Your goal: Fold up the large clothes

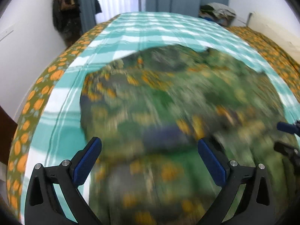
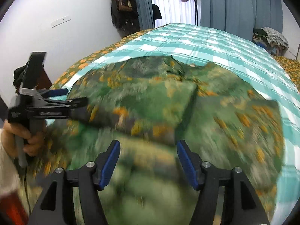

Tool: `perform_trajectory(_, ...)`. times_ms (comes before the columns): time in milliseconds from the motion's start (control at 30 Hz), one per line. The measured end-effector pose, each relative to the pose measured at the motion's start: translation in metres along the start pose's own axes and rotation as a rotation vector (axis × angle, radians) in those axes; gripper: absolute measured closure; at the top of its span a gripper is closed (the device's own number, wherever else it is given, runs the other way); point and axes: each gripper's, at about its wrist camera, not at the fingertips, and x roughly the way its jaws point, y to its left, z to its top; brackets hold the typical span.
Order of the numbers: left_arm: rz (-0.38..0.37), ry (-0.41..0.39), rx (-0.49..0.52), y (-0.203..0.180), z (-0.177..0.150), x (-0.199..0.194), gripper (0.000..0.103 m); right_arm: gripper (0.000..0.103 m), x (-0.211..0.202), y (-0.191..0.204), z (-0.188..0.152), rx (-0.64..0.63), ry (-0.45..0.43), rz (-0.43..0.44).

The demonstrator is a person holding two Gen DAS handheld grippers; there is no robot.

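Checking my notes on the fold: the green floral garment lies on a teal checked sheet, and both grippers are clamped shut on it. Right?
Not quite. In both wrist views the left gripper and right gripper are open, holding nothing. The green floral garment does lie on the teal checked sheet.

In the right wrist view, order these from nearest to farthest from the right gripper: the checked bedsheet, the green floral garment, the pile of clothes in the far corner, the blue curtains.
1. green floral garment, right under the right gripper.
2. checked bedsheet, beyond the garment's far edge.
3. pile of clothes, far right corner, and blue curtains, back wall: too close to call.
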Motion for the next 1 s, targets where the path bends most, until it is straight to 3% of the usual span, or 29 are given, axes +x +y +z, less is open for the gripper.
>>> perform_trajectory(133, -0.074, 0.037, -0.030, -0.017, -0.040, -0.041, 0.001, 0.038, -0.034, -0.007, -0.054, 0.023, 0.054, -0.052)
perform_trajectory(233, -0.111, 0.056, -0.049, -0.029, -0.061, -0.048, 0.001, 0.038, -0.061, -0.007, -0.090, 0.046, 0.058, -0.107)
perform_trajectory(300, -0.096, 0.085, -0.033, -0.040, -0.079, -0.042, 0.001, 0.038, -0.076, -0.009, -0.108, 0.074, 0.049, -0.117)
perform_trajectory(433, -0.039, 0.127, -0.031, -0.048, -0.102, -0.020, 0.001, 0.038, -0.068, -0.011, -0.123, 0.088, 0.083, -0.153)
perform_trajectory(533, -0.011, 0.105, -0.009, -0.054, -0.105, -0.014, 0.001, 0.036, -0.060, -0.014, -0.129, 0.085, 0.083, -0.160)
perform_trajectory(1000, -0.006, 0.083, -0.002, -0.056, -0.111, -0.011, 0.001, 0.033, -0.055, -0.010, -0.136, 0.096, 0.029, -0.182)
